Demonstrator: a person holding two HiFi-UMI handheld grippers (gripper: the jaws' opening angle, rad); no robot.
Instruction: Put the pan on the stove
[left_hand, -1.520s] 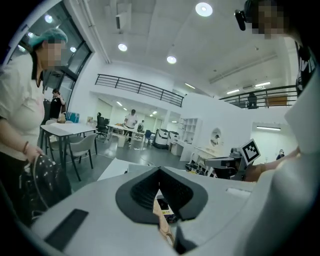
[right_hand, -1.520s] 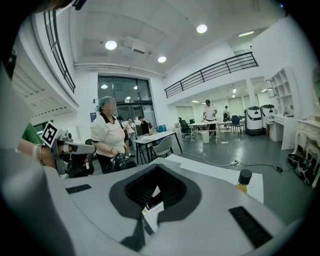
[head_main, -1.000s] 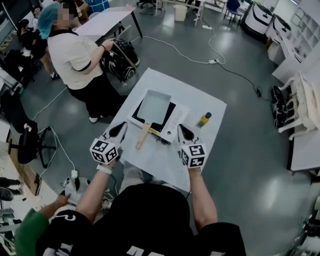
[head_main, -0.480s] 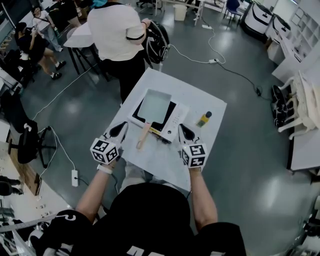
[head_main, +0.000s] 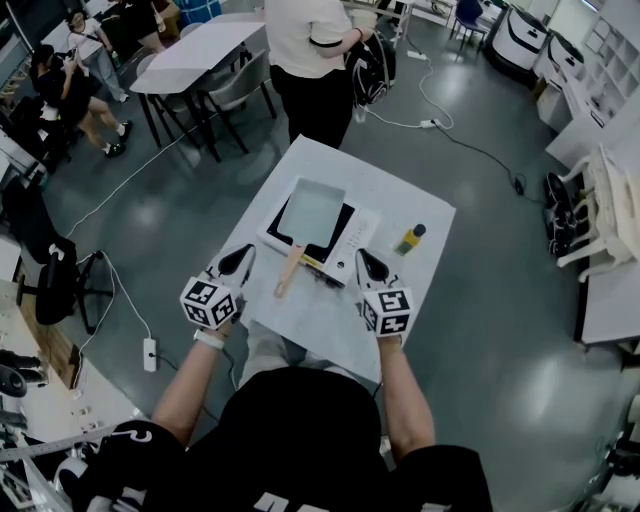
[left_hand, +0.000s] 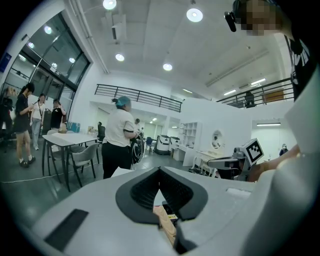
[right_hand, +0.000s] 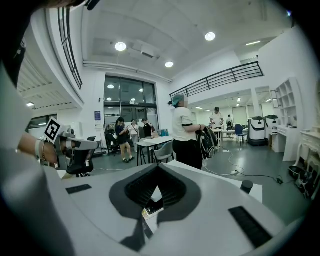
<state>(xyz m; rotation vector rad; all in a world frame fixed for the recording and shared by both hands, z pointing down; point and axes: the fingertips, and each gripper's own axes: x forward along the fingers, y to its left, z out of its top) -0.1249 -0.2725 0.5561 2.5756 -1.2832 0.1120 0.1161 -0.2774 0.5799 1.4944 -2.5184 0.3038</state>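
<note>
A square pale-blue pan (head_main: 309, 211) with a wooden handle (head_main: 288, 270) sits on the white single-burner stove (head_main: 352, 248) on the white table (head_main: 400, 196). My left gripper (head_main: 243, 256) hovers shut at the table's near left, a little left of the handle. My right gripper (head_main: 362, 260) is shut too, at the stove's near right corner. Neither holds anything. In the left gripper view the handle's end (left_hand: 165, 224) peeks through between the closed jaws, and the right gripper (left_hand: 235, 167) shows at the right. In the right gripper view the stove's edge (right_hand: 151, 207) shows between the jaws.
A small dark-capped bottle (head_main: 408, 239) stands right of the stove. A person (head_main: 320, 60) carrying a black bag stands beyond the table's far edge. Tables and chairs (head_main: 200, 70) are at far left, cables (head_main: 450, 130) lie on the floor, white shelving (head_main: 600, 210) at right.
Both grippers and the pan have stayed put. The person in the white shirt has walked from the far left to behind the table's far edge.
</note>
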